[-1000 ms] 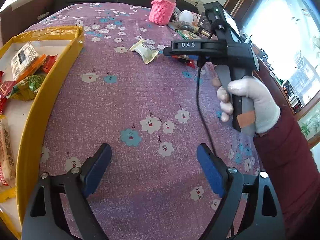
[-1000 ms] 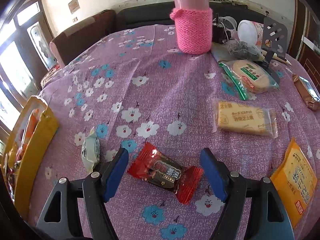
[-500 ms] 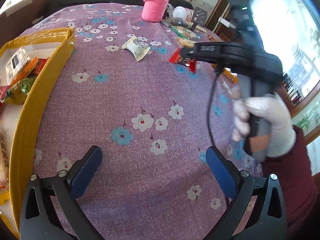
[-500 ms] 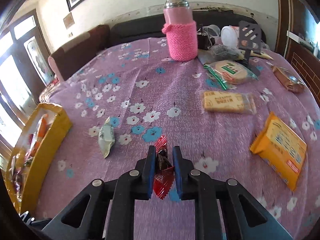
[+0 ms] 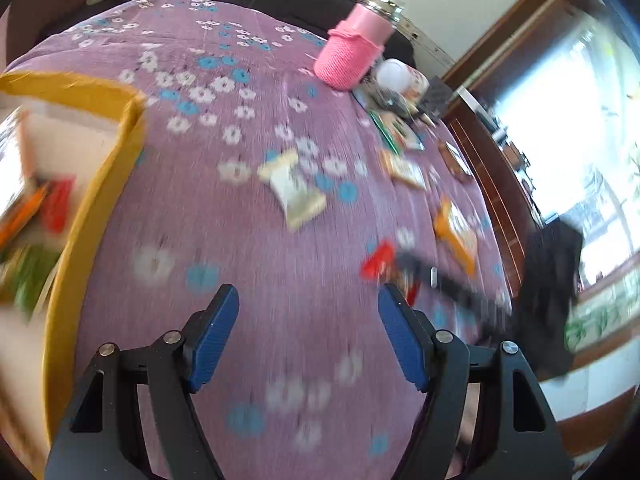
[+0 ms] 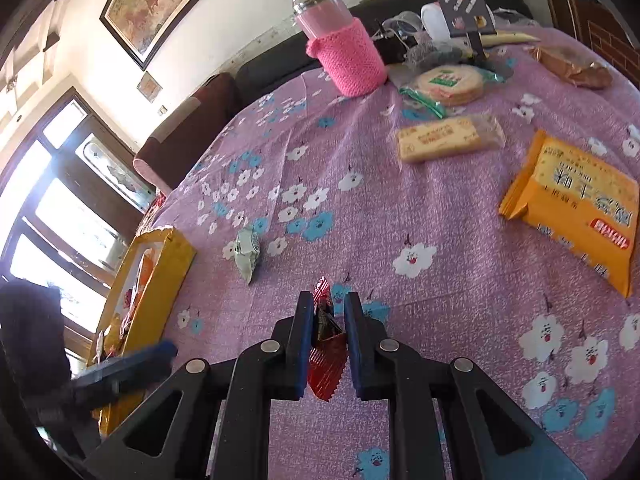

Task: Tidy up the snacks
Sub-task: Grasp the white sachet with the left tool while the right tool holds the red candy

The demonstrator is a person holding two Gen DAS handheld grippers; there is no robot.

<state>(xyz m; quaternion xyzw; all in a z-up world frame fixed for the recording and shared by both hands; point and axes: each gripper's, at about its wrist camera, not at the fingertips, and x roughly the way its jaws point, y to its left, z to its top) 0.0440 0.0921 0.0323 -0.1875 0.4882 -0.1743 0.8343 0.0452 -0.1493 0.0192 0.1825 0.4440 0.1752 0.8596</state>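
Your right tool (image 6: 325,344) is clenched on the red snack packet (image 6: 326,364), which stands on edge between the blue pads, lifted above the purple flowered table (image 6: 360,208). Your left tool (image 5: 308,336) is released, with nothing between its pads. The yellow box (image 6: 160,264) with snacks inside stands at the left edge of the table. A pale green packet (image 6: 247,252) lies near the corner of that box.
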